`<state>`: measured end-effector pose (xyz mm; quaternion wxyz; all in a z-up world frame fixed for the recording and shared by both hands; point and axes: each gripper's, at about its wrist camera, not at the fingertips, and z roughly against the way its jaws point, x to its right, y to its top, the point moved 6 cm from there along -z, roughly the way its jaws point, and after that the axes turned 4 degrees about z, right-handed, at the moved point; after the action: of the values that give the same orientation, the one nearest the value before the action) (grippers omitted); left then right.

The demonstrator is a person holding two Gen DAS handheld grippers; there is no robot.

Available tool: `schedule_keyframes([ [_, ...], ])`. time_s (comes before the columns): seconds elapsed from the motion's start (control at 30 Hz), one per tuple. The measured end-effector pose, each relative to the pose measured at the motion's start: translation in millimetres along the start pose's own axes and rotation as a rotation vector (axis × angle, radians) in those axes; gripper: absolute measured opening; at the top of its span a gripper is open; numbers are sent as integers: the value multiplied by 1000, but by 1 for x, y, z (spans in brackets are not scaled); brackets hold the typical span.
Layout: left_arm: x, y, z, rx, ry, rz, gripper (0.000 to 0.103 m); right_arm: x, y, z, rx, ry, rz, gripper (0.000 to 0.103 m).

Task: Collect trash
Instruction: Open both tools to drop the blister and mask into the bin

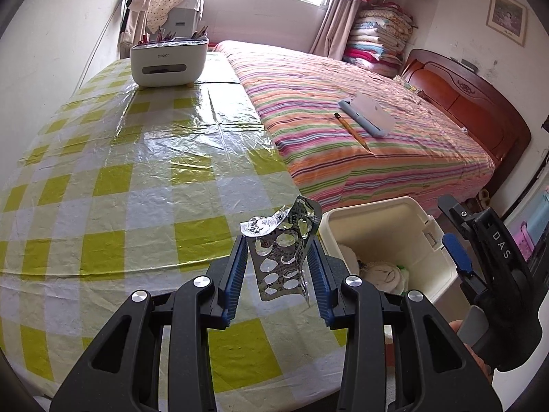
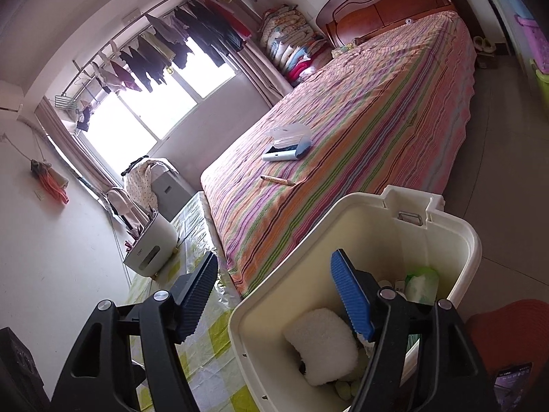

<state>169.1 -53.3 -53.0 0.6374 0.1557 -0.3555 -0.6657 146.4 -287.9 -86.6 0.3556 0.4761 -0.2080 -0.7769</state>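
Note:
A crumpled silver blister pack (image 1: pixel 281 257) with emptied pill pockets stands upright between the blue pads of my left gripper (image 1: pixel 278 242), which is shut on it above the table's near right corner. A cream trash bin (image 1: pixel 377 206) stands on the floor just right of the table. In the right wrist view my right gripper (image 2: pixel 274 257) is open and empty. Its right finger hangs over the bin (image 2: pixel 463 233) and its left finger over the table edge. White wadded tissue (image 2: pixel 319 343) and a green-white packet (image 2: pixel 422 283) lie inside the bin.
The table (image 1: pixel 113 178) wears a yellow-green checked plastic cloth, with a white desk organiser (image 1: pixel 168 61) at its far end. A striped bed (image 1: pixel 343 120) beside it carries a pencil (image 1: pixel 350 130) and a blue-white case (image 1: pixel 367 118). A red stool (image 2: pixel 507 329) stands near the bin.

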Motion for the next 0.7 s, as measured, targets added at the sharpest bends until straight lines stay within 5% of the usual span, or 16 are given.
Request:
schedule_keyframes([
  [0.7,80,-1,-41,-55,-53,-145,36,39,18,36,156,114,-231,70],
])
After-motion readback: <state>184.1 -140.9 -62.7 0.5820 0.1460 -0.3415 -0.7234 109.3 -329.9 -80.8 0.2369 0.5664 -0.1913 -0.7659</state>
